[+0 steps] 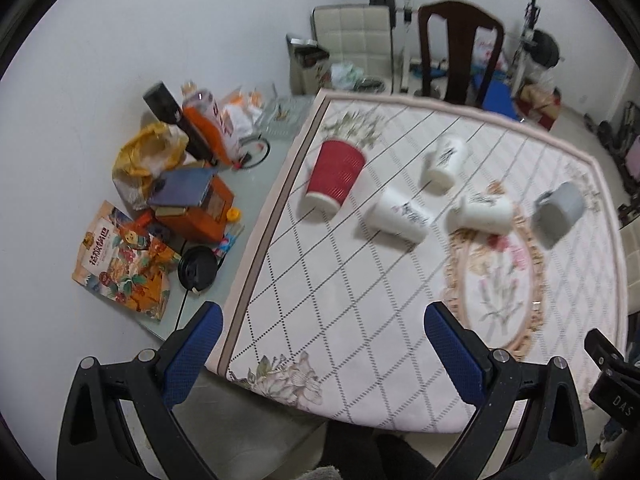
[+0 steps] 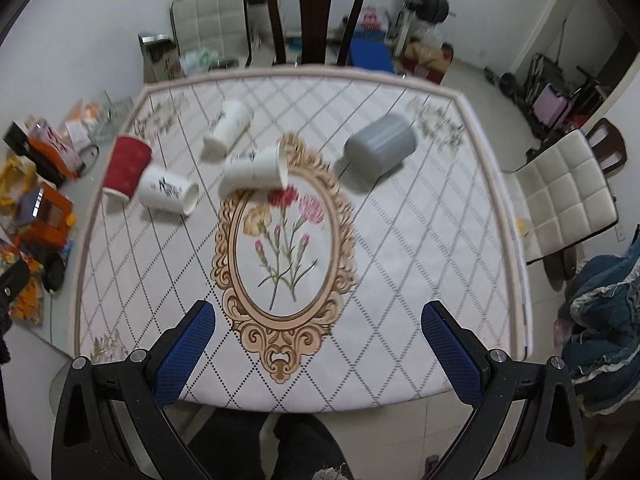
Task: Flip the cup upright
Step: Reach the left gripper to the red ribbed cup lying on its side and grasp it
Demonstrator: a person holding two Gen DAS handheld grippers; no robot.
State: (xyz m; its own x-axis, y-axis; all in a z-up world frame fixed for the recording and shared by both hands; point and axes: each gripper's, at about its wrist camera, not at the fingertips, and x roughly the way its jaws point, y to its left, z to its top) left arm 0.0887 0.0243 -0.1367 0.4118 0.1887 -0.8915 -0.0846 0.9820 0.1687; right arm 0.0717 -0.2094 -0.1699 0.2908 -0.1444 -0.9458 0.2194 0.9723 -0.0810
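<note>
Five cups (image 2: 256,168) lie in a row across the table's (image 2: 400,280) far half.

left hand-held gripper (image 1: 324,354): jaws wide, empty | right hand-held gripper (image 2: 318,344): same

Black hand-held gripper (image 1: 324,344), blue pads (image 1: 454,354)

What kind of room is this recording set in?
Probably a home dining room: a table under a floral cloth, a dark wooden chair behind it, and snack bags piled on the table's bare side.
</note>
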